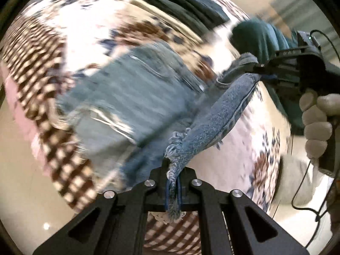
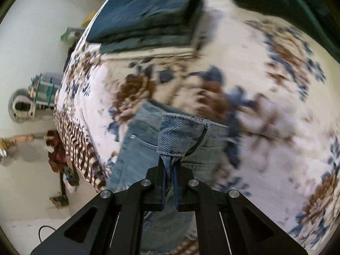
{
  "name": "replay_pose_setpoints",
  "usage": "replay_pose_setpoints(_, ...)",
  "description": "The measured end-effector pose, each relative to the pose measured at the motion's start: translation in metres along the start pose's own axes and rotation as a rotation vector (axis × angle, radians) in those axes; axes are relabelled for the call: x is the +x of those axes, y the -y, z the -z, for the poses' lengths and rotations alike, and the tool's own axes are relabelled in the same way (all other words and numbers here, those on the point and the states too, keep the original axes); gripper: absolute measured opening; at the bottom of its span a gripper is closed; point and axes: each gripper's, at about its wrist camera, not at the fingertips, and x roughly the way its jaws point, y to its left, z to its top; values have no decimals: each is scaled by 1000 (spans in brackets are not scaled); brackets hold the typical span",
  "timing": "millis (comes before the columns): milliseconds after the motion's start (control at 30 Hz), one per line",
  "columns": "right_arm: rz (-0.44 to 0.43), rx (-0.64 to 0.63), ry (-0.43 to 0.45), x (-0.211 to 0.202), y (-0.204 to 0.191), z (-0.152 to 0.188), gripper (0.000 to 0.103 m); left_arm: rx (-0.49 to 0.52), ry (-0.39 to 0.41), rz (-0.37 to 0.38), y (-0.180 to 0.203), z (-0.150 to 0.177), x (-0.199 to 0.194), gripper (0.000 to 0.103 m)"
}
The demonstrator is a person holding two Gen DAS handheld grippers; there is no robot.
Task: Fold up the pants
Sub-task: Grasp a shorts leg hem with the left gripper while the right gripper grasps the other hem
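Observation:
Light blue jeans (image 1: 131,97) lie on a floral bedspread (image 1: 89,27), blurred by motion. My left gripper (image 1: 173,182) is shut on a frayed hem of the jeans (image 1: 212,127), held lifted above the bed. My right gripper (image 1: 262,72) appears at the right of the left wrist view, shut on the other end of the same lifted denim edge. In the right wrist view my right gripper (image 2: 170,176) is shut on a folded denim hem (image 2: 180,136) above the jeans (image 2: 138,140).
A stack of folded dark teal clothes (image 2: 148,14) lies at the far side of the bed. More dark green cloth (image 2: 286,0) sits at the top right. The checked bed edge (image 2: 76,144) drops to a pale floor with clutter (image 2: 57,155) on the left.

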Motion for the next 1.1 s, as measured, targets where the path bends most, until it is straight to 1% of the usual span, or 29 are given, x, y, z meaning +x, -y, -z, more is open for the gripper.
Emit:
replay_pose_setpoints(33, 44, -44, -4, 11, -23, -5, 6, -23, 7, -2, -7, -3, -1, 3)
replay_pose_setpoints(100, 86, -92, -17, 30, -55, -13, 6, -68, 18, -9, -32, -12, -6, 3)
replay_pose_setpoints(167, 128, -138, -21, 50, -87, -21, 6, -116, 29, -24, -50, -18, -1, 3)
replay_pose_setpoints(300, 187, -189, -73, 100, -127, -33, 6, -169, 37, -51, -89, -39, 12, 3)
replay_pose_setpoints(467, 262, -218, -141, 161, -147, -39, 6, -234, -9, -60, -143, -57, 43, 3)
replay_pose_setpoints(567, 312, -238, -169, 186, -154, -41, 7, -264, -40, -49, -161, -59, 60, 3)
replay_pose_setpoints(633, 323, -237, -205, 201, -157, -44, 13, -277, -63, -40, -168, -57, 71, 4)
replay_pose_setpoints(667, 306, -221, -221, 205, -157, -47, 22, -306, -82, -20, -174, -56, 77, 7)
replay_pose_setpoints(700, 278, -197, -241, 206, -156, -50, 34, -338, -88, -6, -179, -54, 77, 8)
replay_pose_setpoints(733, 239, -178, -256, 205, -156, -51, 41, -374, -87, 14, -185, -52, 75, 9)
replay_pose_setpoints(767, 167, -158, -265, 200, -156, -52, 56, -408, -91, 26, -189, -51, 71, 13)
replay_pose_setpoints(800, 115, -151, -261, 192, -156, -52, 63, -433, -88, 25, -192, -49, 64, 14)
replay_pose_setpoints(833, 83, -150, -243, 181, -156, -52, 71, -460, -74, 20, -195, -47, 54, 17)
replay_pose_setpoints(900, 71, -154, -200, 156, -151, -50, 73, -514, -31, 22, -202, -43, 30, 20)
replay_pose_setpoints(933, 84, -149, -178, 144, -145, -48, 73, -526, -16, 21, -204, -43, 20, 28)
replay_pose_setpoints(967, 111, -136, -152, 130, -136, -48, 73, -531, -8, 17, -205, -44, 12, 38)
replay_pose_setpoints(1000, 133, -123, -130, 119, -126, -47, 73, -532, -1, 19, -205, -45, 6, 41)
replay_pose_setpoints(1067, 181, -87, -96, 101, -99, -47, 73, -531, 7, 8, -203, -45, -2, 42)
replay_pose_setpoints(1100, 202, -62, -93, 97, -82, -49, 73, -524, 11, 5, -199, -44, -3, 42)
